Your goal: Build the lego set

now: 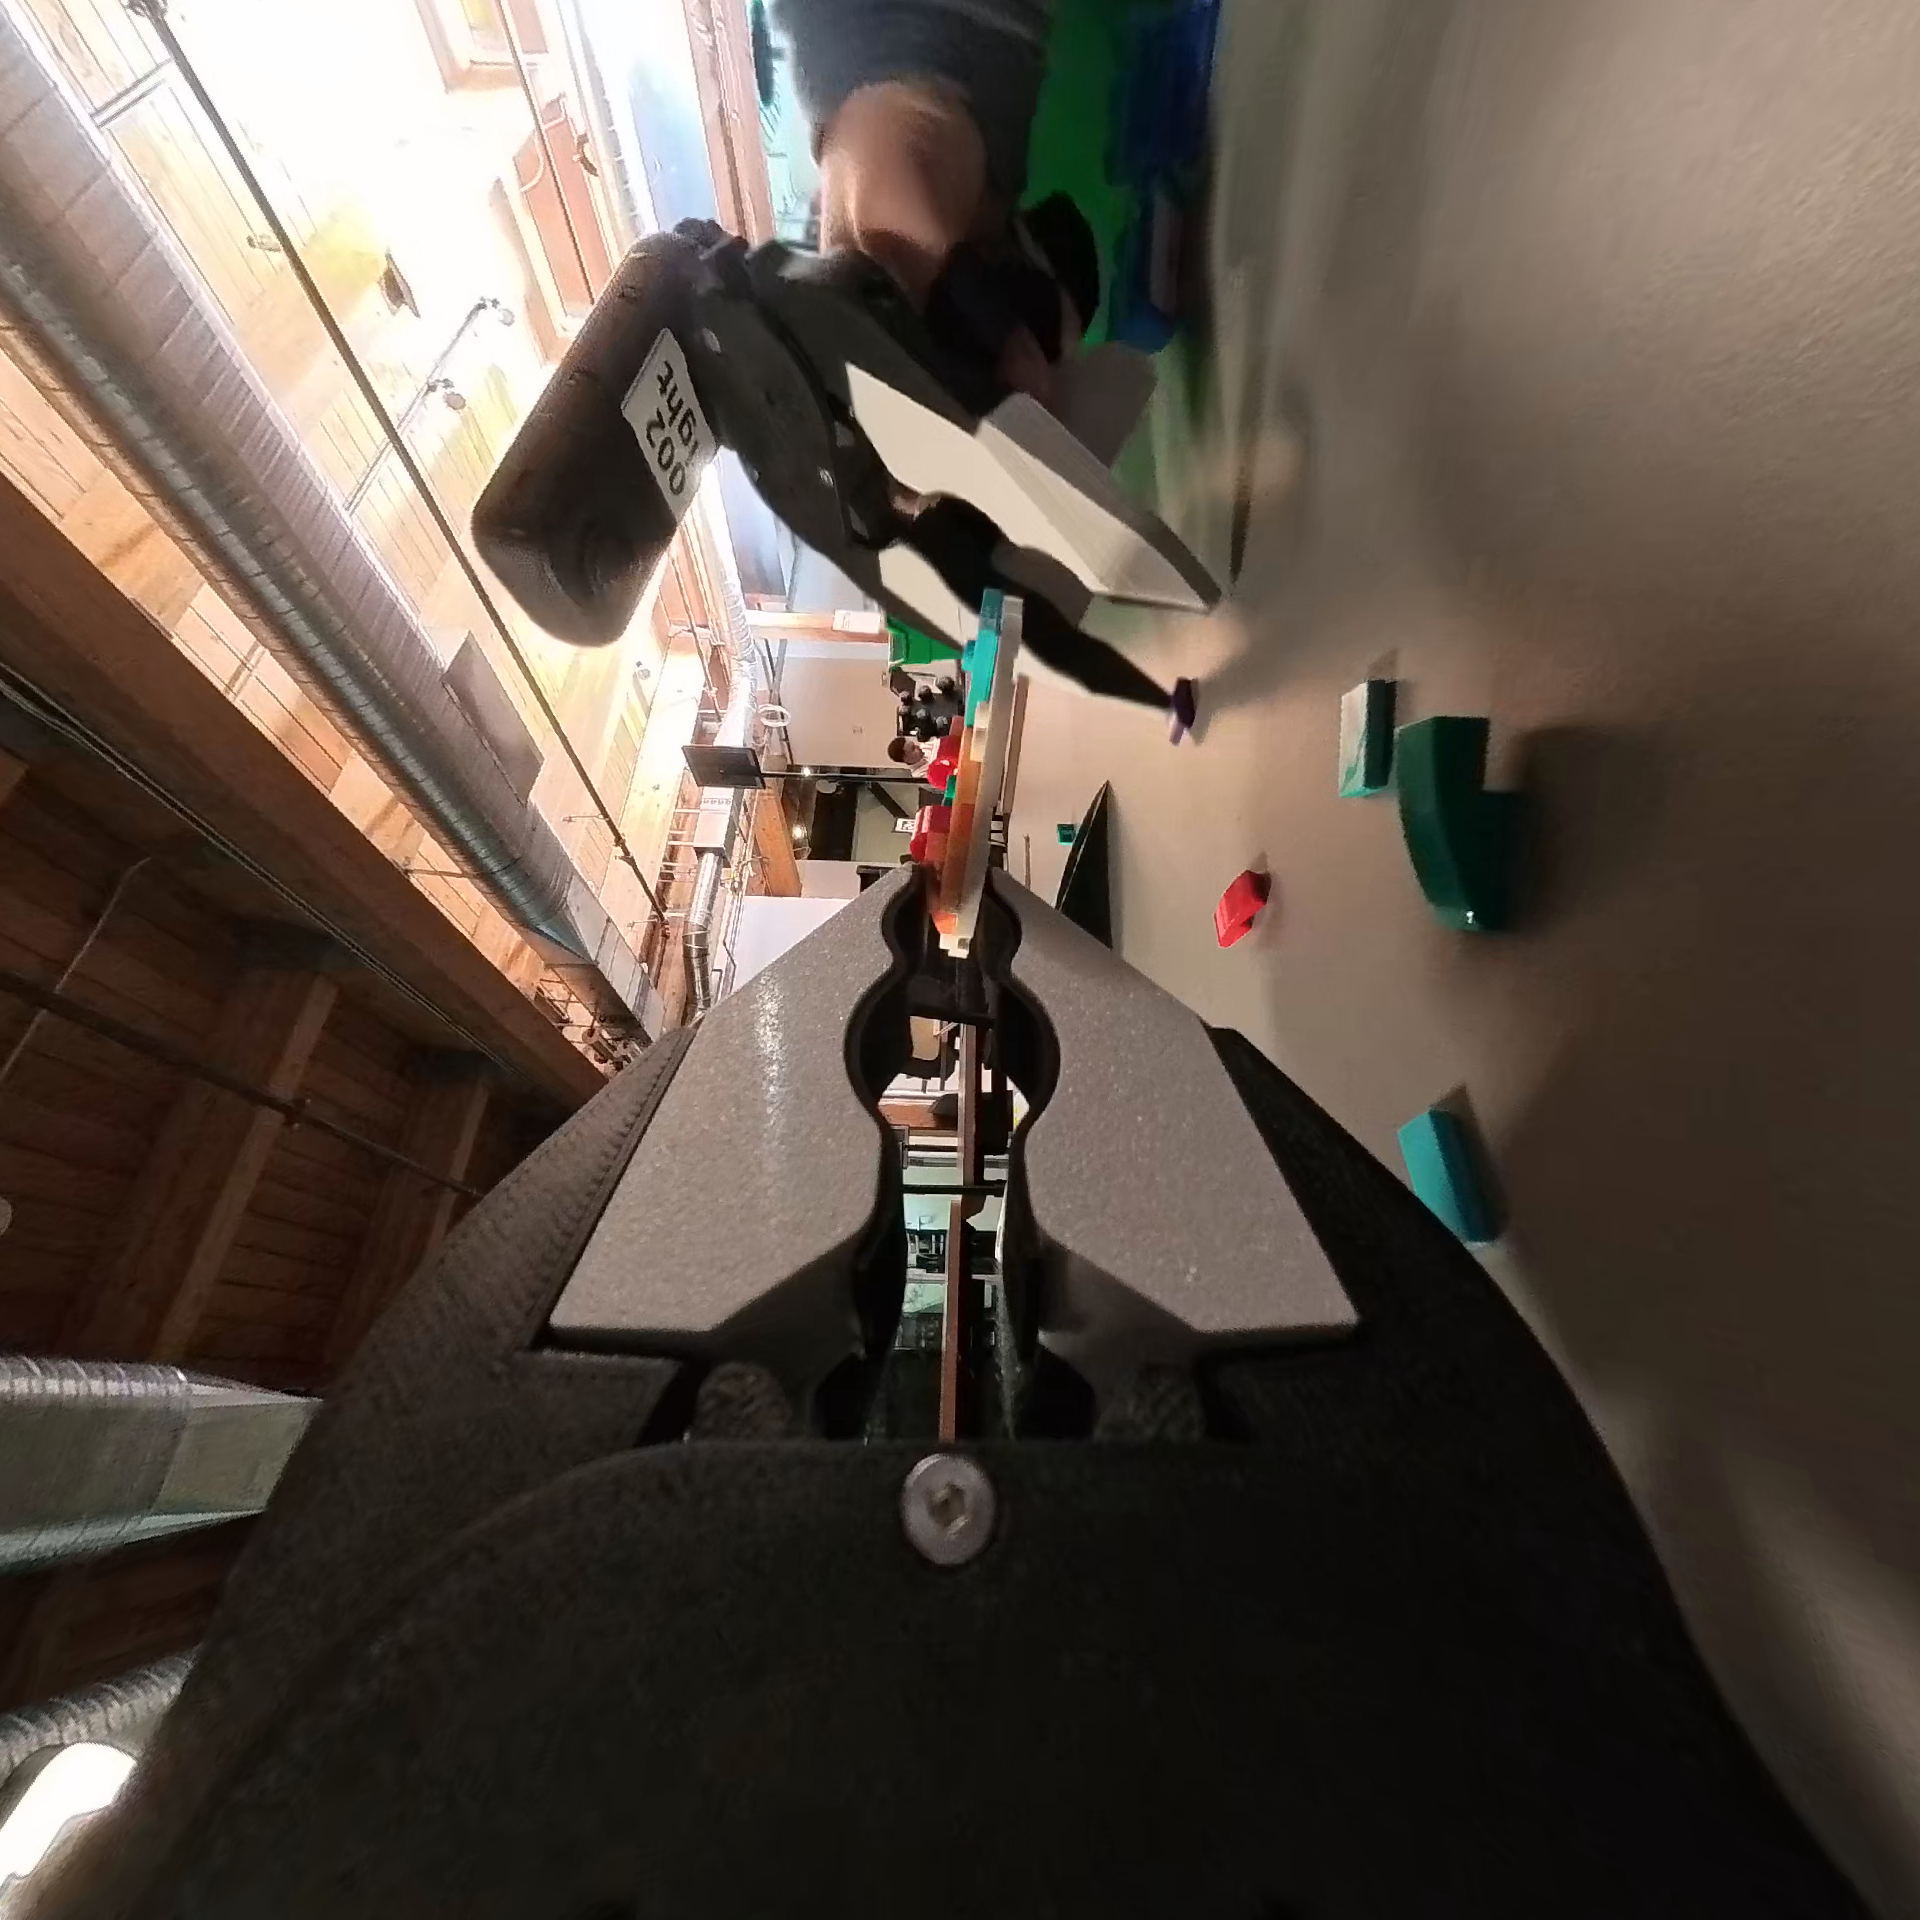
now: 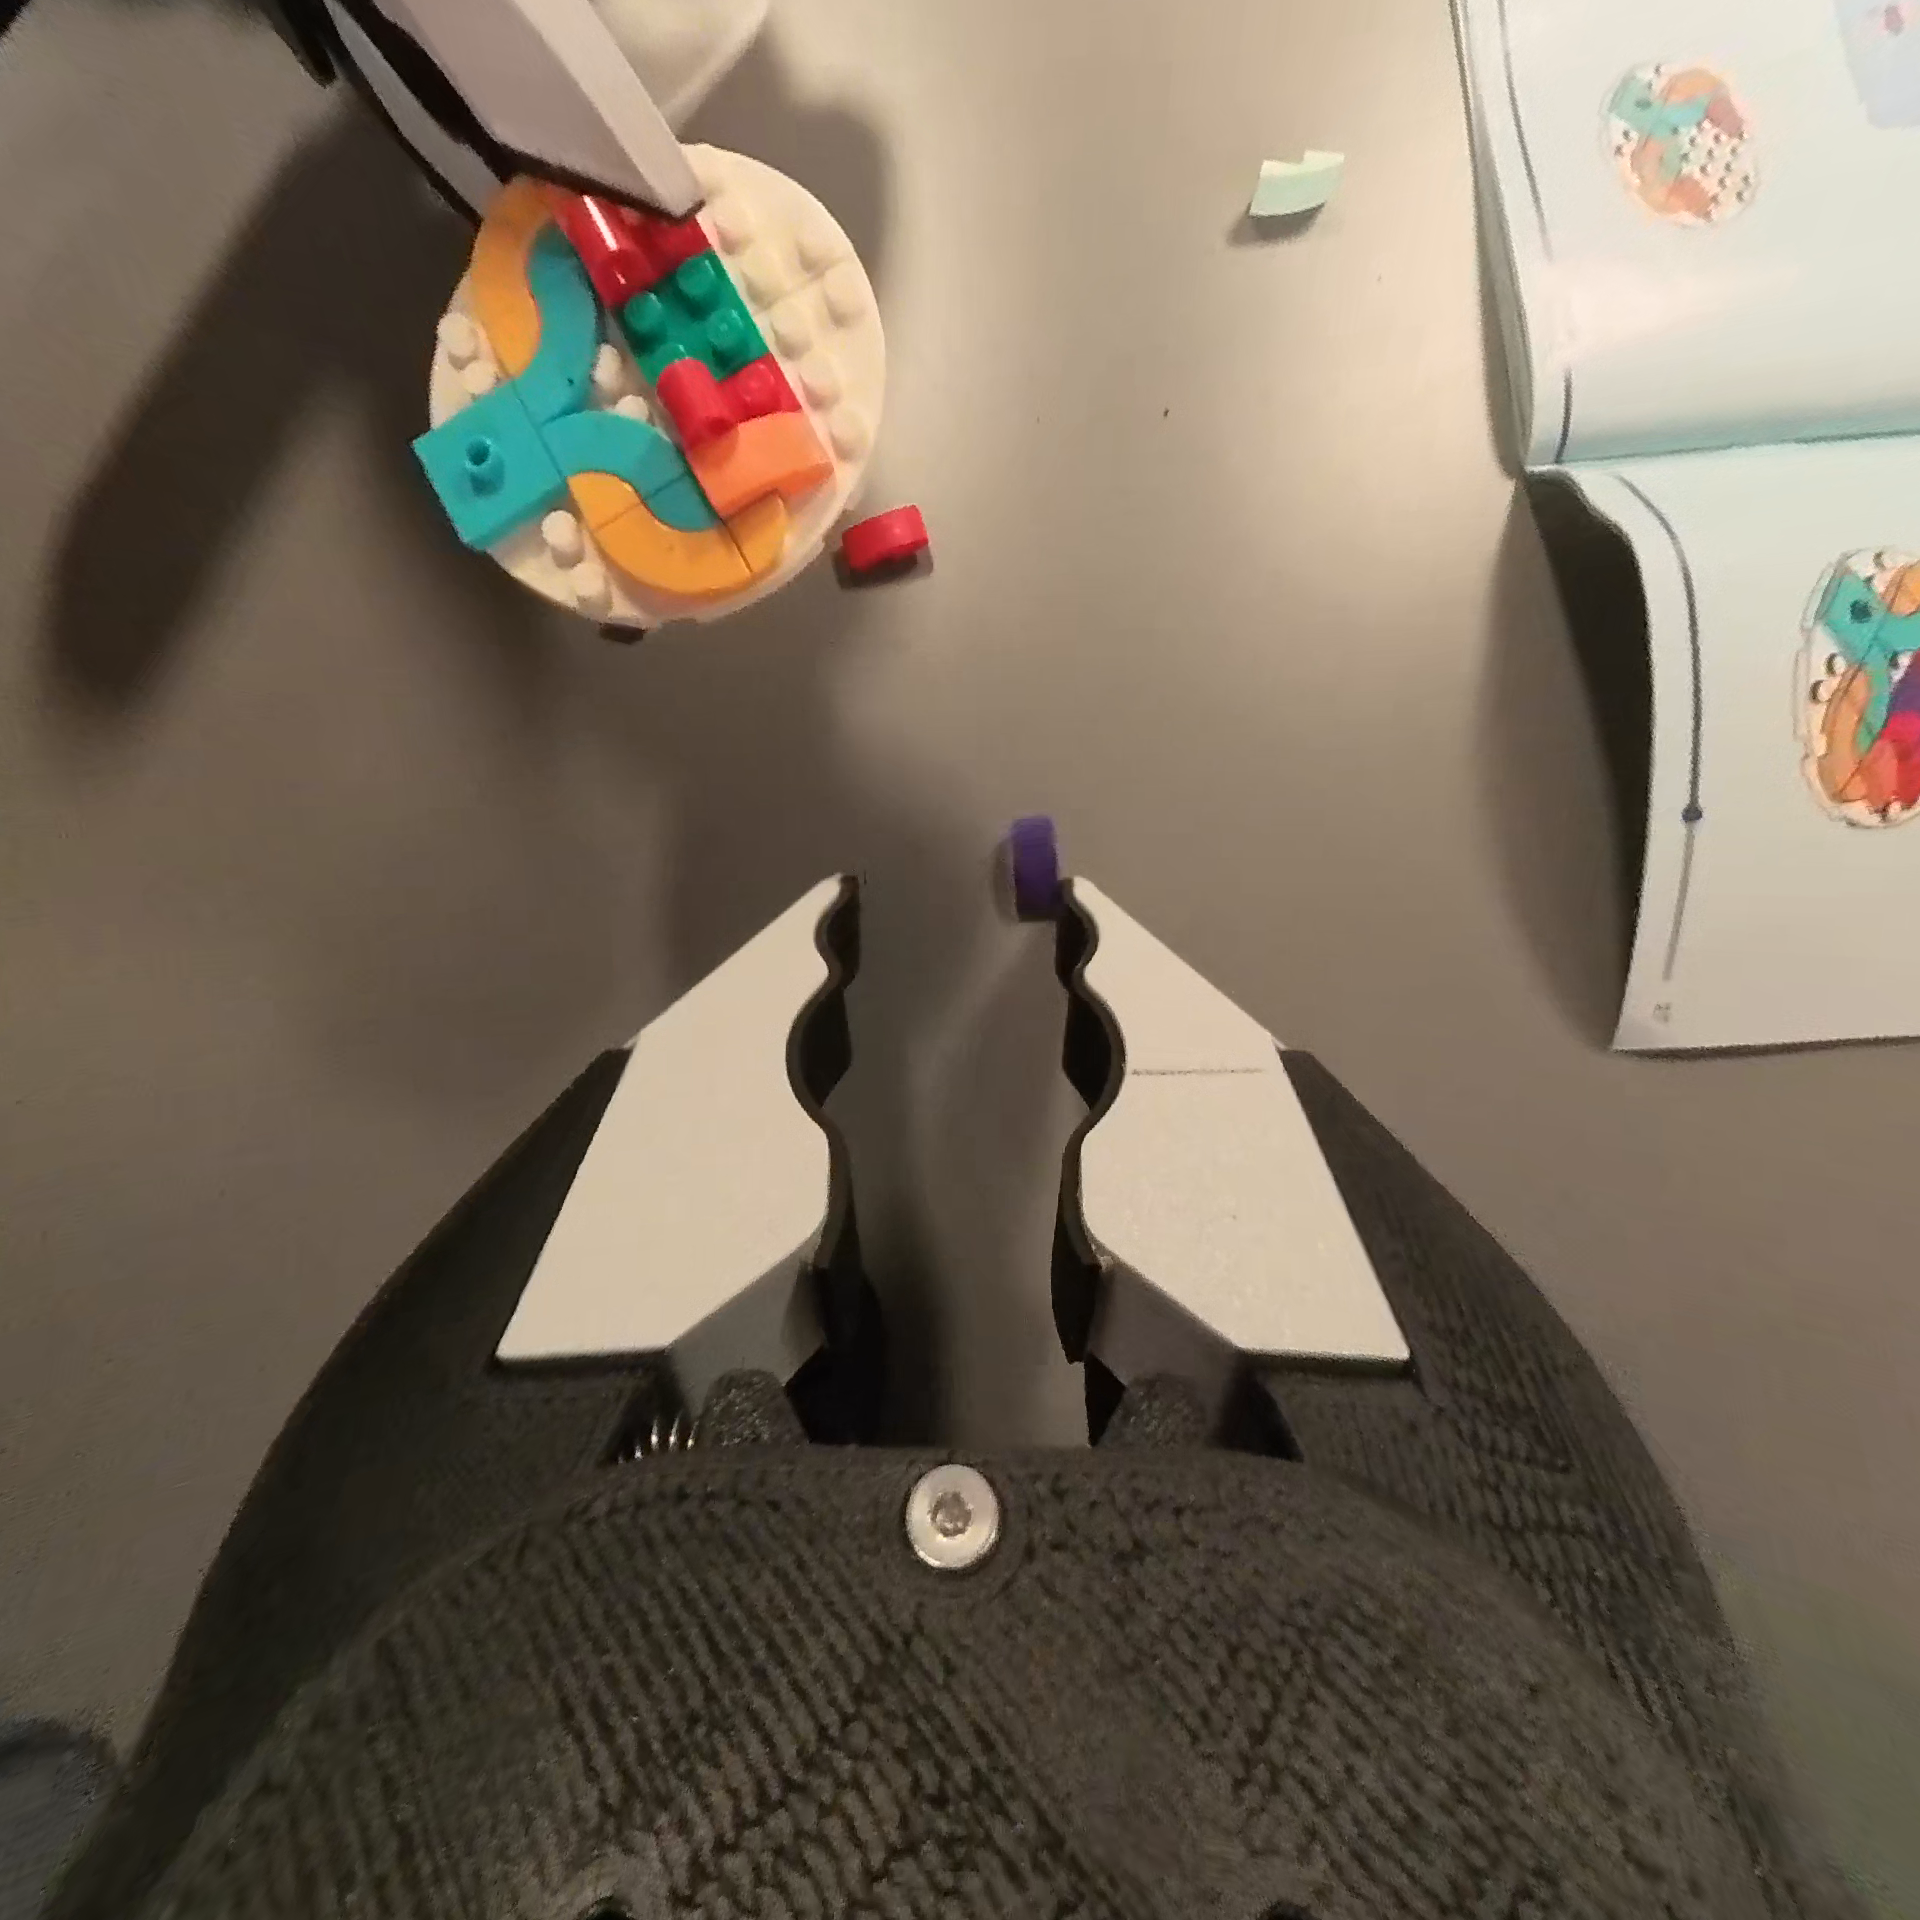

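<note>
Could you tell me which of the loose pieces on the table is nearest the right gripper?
The purple round piece, right at the tip of the open right gripper. The red piece and pale green curved piece lie much farther off.

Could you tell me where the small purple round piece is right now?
In the right wrist view the purple piece sits on the grey table at the tip of the open right gripper's right-hand finger, below the loose red piece.

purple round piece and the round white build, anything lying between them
Mostly bare grey table in the right wrist view. Only a small red piece lies near that line, right by the round white build's lower edge, well clear of the purple round piece.
</note>
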Tool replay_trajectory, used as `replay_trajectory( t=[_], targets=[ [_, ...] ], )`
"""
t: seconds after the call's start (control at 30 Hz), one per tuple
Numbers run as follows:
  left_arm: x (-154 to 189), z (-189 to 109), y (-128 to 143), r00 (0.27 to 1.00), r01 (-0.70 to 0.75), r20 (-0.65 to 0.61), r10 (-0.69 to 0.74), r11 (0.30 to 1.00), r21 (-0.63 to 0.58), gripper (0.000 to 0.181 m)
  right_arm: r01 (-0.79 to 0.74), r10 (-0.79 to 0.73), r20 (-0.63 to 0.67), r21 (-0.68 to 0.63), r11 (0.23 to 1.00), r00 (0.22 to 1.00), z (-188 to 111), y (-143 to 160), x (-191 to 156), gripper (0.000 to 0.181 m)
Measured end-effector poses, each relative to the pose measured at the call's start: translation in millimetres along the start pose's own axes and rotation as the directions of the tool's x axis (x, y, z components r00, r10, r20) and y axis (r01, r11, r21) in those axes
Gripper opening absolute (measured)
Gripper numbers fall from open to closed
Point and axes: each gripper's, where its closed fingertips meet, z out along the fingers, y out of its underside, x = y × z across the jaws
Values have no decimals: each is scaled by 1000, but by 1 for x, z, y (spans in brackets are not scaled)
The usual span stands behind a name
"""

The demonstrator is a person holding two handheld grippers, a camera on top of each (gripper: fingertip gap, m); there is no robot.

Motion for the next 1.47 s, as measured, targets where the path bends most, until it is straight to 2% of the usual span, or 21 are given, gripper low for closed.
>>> replay_trajectory(
  t=[0.17, 0.3, 0.4, 0.63, 0.97, 1.1, 1.23, 1.33, 1.47],
  targets=[
    [1, -1, 1, 1000, -1, -1, 1, 1000, 1, 7, -18, 17, 67, 7, 1000, 998, -2, 0, -12, 33],
    [2, -3, 2, 1000, -1, -1, 1, 1000, 2, 7, 42, -43, 4, 50, 998, 999, -4, -8, -3, 34],
    [3, -4, 2, 1000, 3, -2, -3, 1000, 3, 7, 86, -85, -44, 23, 996, 995, 0, -5, 6, 33],
    [4, -6, 3, 1000, 0, -2, 0, 1000, 5, 7, 112, -112, -56, 8, 994, 992, 3, -3, 8, 24],
    [4, -7, 3, 1000, -5, -2, 5, 1000, 8, 7, 72, -72, -24, 19, 997, 997, 5, -5, 6, 16],
    [2, -7, 1, 1000, -10, 0, 10, 1000, 11, 7, 70, -71, 0, 142, 987, 997, -14, -33, 1, 15],
    [3, -7, -1, 1000, -13, 4, 13, 1000, 13, 7, 112, -137, 73, 269, 956, 988, -36, -70, -21, 15],
    [3, -8, -1, 1000, -14, 5, 14, 1000, 14, 7, 168, -203, 116, 257, 952, 972, -34, -84, -35, 15],
    [3, -8, 0, 1000, -13, 7, 13, 1000, 15, 7, 221, -251, 142, 198, 955, 958, -22, -88, -40, 15]
  ],
)
